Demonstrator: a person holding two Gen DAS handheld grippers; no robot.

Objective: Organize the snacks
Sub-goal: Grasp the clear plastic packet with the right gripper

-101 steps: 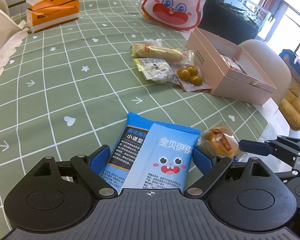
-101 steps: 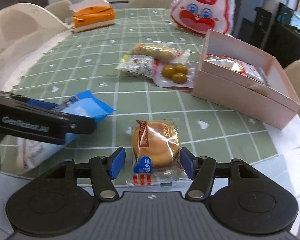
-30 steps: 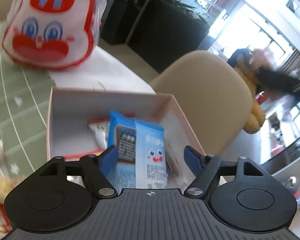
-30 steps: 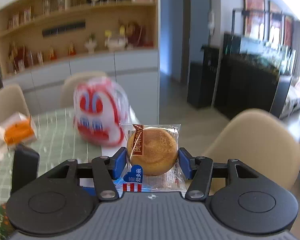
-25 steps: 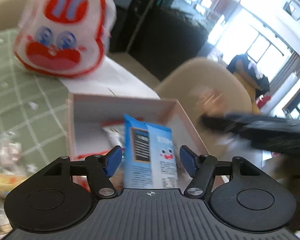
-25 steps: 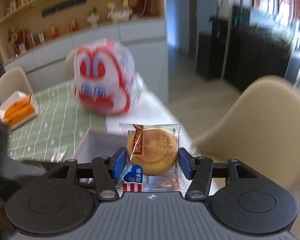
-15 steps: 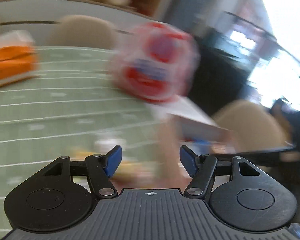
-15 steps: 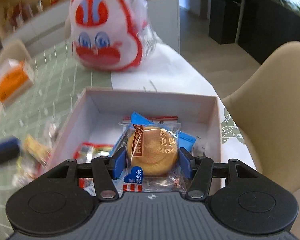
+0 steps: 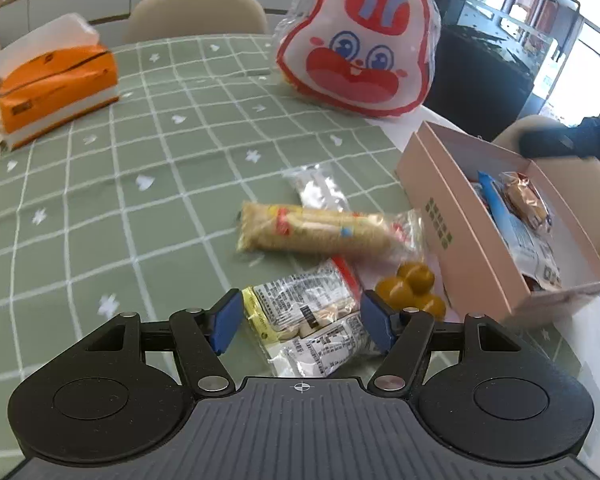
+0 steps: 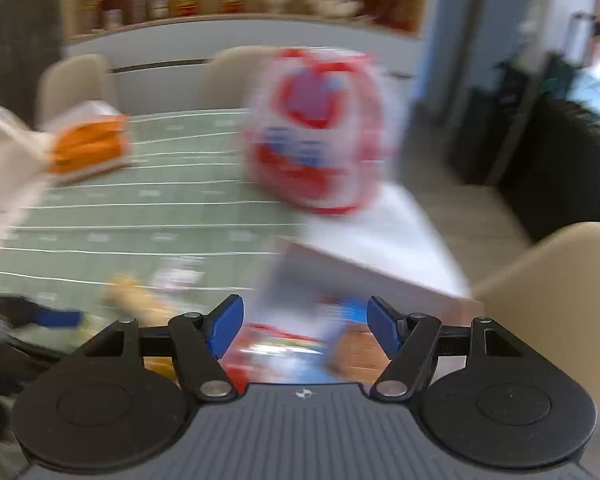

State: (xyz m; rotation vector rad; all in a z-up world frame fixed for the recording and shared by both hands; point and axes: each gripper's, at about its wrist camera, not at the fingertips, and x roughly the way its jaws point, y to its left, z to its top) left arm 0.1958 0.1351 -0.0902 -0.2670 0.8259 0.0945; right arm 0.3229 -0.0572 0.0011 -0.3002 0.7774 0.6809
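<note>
My left gripper (image 9: 300, 316) is open just above the green tablecloth, with a clear packet of nuts (image 9: 308, 320) lying between its blue fingers, pads apart from it. Beyond it lie a long yellow snack bar (image 9: 316, 232), a packet of green-yellow balls (image 9: 412, 284) and a small silvery packet (image 9: 320, 188). The pink box (image 9: 440, 216) on the right holds a blue packet (image 9: 500, 212) and a wrapped pastry (image 9: 524, 200). In the blurred right wrist view my right gripper (image 10: 304, 320) hangs over the box (image 10: 380, 276), its jaws opening with nothing held between them.
A big rabbit-face bag (image 9: 360, 40) stands at the back of the table (image 9: 100, 200). An orange tissue box (image 9: 56, 80) sits at the far left. Beige chairs stand behind the table and beside the box on the right.
The left gripper left the blue packet in the box and swung left over the loose snacks. The right gripper carried the pastry over the box, let it go and its jaws widened.
</note>
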